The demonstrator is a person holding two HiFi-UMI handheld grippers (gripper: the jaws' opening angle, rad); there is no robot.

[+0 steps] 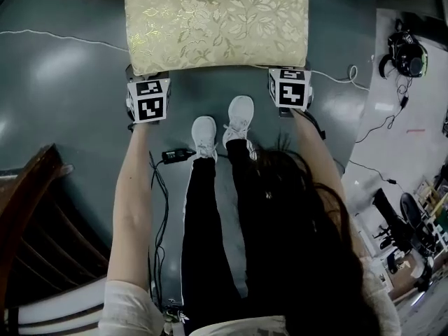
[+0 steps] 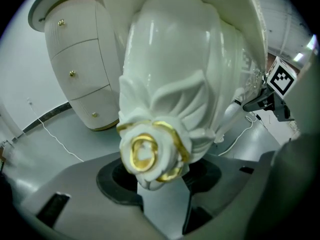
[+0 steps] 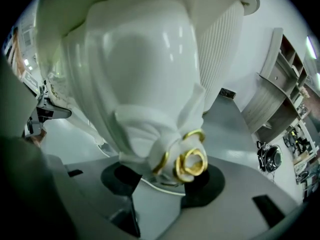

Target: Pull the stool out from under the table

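Observation:
The stool's gold floral cushion [image 1: 215,23] lies at the top of the head view, standing out on the grey floor. My left gripper [image 1: 148,100] is at its near left corner and my right gripper [image 1: 289,88] at its near right corner. In the left gripper view a white carved leg [image 2: 170,69] with a gold rose ornament [image 2: 147,151] fills the space between the jaws of the left gripper [image 2: 160,176], which is shut on it. The right gripper [image 3: 165,179] is likewise shut on the other front leg [image 3: 140,74].
A white cabinet with gold knobs [image 2: 80,69] stands behind the stool. A dark wooden chair [image 1: 35,215] is at my left. Cables and a small black box [image 1: 176,155] lie by my white shoes [image 1: 224,128]. Headphones [image 1: 406,53] lie at the right, shelves [image 3: 280,84] beyond.

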